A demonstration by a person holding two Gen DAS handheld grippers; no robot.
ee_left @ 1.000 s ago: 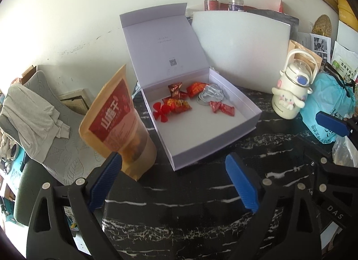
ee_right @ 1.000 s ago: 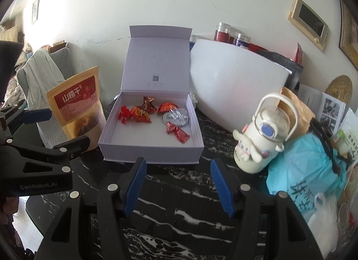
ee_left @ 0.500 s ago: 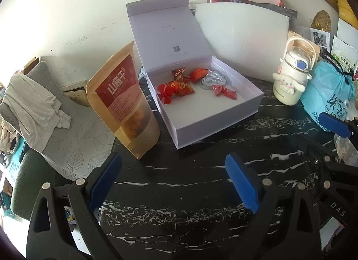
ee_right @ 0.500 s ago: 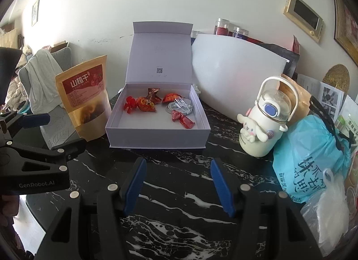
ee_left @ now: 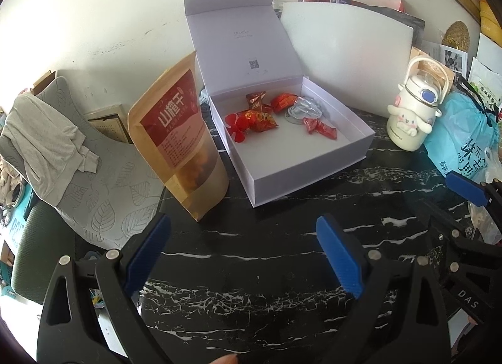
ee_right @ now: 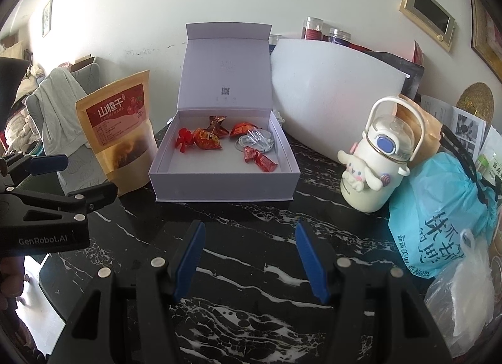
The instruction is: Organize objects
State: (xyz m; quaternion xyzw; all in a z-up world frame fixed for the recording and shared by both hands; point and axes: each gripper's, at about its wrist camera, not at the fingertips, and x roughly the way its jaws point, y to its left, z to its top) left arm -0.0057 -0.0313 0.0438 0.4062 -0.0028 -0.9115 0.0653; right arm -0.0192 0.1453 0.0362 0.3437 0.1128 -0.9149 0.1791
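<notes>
A pale lilac gift box [ee_left: 301, 172] [ee_right: 226, 187] stands open on the black marble table, lid upright. Inside lie several red wrapped candies [ee_left: 260, 121] [ee_right: 207, 139], a red flower-shaped piece [ee_left: 235, 124] [ee_right: 182, 141] and a coiled white cable [ee_left: 302, 108] [ee_right: 255, 141]. A tan snack pouch [ee_left: 178, 138] [ee_right: 120, 132] with a red label stands left of the box. My left gripper [ee_left: 243, 257] is open, hovering over the table in front of the box and pouch. My right gripper [ee_right: 249, 257] is open too, in front of the box, holding nothing.
A white cartoon-dog bottle [ee_left: 414, 113] [ee_right: 376, 166] stands right of the box, beside a blue plastic bag [ee_left: 464, 141] [ee_right: 439, 207]. A white board [ee_right: 332, 100] leans on the wall behind. A chair with grey cloth [ee_left: 50, 144] sits left of the table edge.
Both grippers have pulled back from the box, so box, pouch and bottle look smaller and farther. Both stayed open.
</notes>
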